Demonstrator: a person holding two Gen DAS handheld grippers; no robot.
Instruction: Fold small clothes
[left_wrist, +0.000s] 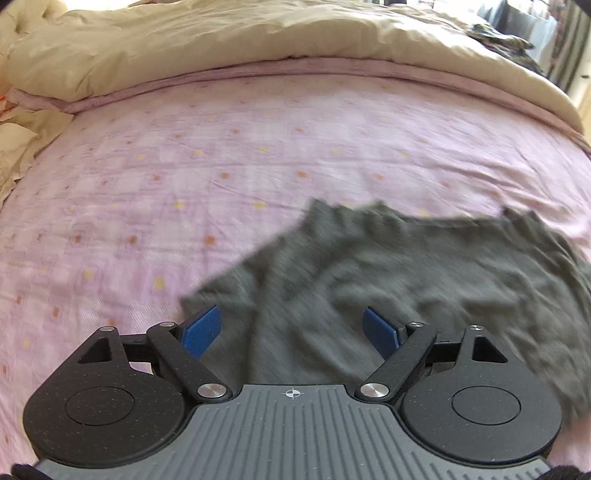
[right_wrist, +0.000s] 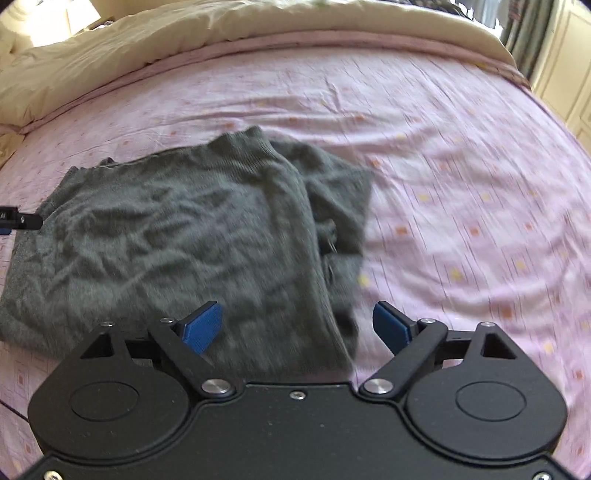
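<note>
A dark grey knitted garment (right_wrist: 177, 229) lies on the pink bed sheet (right_wrist: 461, 192), partly folded, with one ribbed part laid over its right side. In the left wrist view the garment (left_wrist: 406, 280) is blurred and fills the lower right. My left gripper (left_wrist: 291, 330) is open just above the garment's left edge, with nothing between its blue pads (left_wrist: 202, 332). My right gripper (right_wrist: 297, 328) is open over the garment's near right edge, also holding nothing. A tip of the left gripper (right_wrist: 20, 220) shows at the far left of the right wrist view.
A beige duvet (left_wrist: 221, 40) is bunched along the far side of the bed. Dark patterned fabric (left_wrist: 502, 38) lies at the far right corner. Cream cupboard doors (right_wrist: 565, 74) and a curtain stand beyond the bed's right edge.
</note>
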